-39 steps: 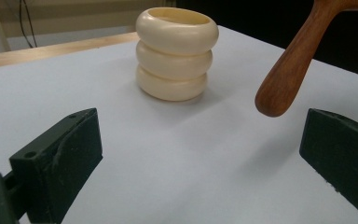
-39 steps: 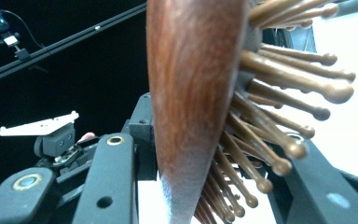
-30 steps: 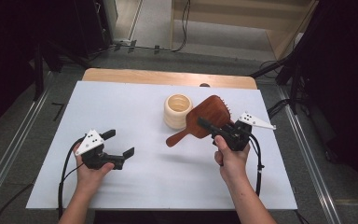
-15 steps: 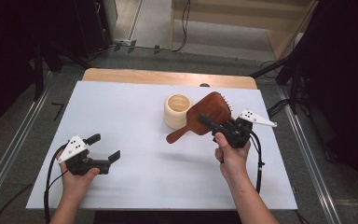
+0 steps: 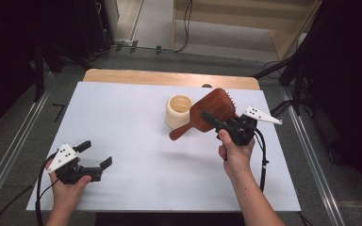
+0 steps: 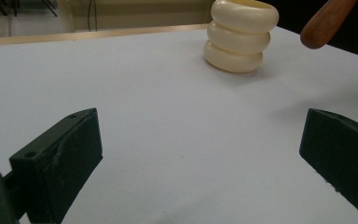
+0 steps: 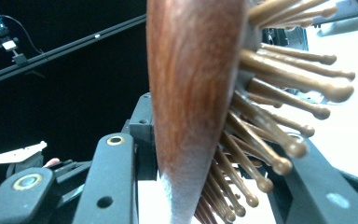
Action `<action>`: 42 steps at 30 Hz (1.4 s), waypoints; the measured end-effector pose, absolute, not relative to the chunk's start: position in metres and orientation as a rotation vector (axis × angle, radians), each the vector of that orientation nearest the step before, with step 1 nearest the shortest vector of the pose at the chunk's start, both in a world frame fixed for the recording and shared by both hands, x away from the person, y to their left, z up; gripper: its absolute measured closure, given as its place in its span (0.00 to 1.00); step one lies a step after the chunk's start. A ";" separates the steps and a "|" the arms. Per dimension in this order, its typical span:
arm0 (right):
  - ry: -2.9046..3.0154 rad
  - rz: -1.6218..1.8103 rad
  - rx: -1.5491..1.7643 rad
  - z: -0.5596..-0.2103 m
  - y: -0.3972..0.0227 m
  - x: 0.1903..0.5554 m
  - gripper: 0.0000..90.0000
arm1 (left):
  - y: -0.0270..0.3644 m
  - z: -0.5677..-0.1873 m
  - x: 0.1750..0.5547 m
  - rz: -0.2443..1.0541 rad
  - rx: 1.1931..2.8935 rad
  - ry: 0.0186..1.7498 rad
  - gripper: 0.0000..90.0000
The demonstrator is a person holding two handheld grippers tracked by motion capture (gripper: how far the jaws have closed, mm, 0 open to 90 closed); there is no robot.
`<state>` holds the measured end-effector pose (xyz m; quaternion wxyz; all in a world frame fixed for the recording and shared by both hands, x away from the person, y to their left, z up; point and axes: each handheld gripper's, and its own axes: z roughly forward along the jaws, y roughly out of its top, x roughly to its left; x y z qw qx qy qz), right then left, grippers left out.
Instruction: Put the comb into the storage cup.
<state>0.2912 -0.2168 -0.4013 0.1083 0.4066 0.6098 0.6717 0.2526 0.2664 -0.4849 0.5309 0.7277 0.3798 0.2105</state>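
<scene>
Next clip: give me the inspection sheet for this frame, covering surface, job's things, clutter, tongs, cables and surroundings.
Surface: white sheet over a wooden tabletop; no spills seen.
Job's things: wooden hairbrush held off the sheet, bristles facing away from the high camera, handle pointing toward the cream ribbed cup, which stands upright.
Clutter: nothing seen.
Tongs: right tongs shut on the brush head; left tongs open, holding nothing, near the sheet's front left corner.
Cables: one black cable trails from each tool, left cable, right cable.
Surroundings: metal rails beside the table, dark stands, floor cables behind.
</scene>
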 end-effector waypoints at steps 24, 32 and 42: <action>1.765 1.954 1.171 -0.385 -0.219 0.303 0.63 | 0.285 -0.492 0.243 0.514 1.741 0.932 0.00; 1.740 1.963 1.178 -0.382 -0.219 0.310 0.63 | 0.282 -0.493 0.241 0.524 1.741 0.930 0.00; 1.714 1.959 1.179 -0.373 -0.224 0.318 0.63 | 0.283 -0.493 0.241 0.522 1.735 0.932 0.00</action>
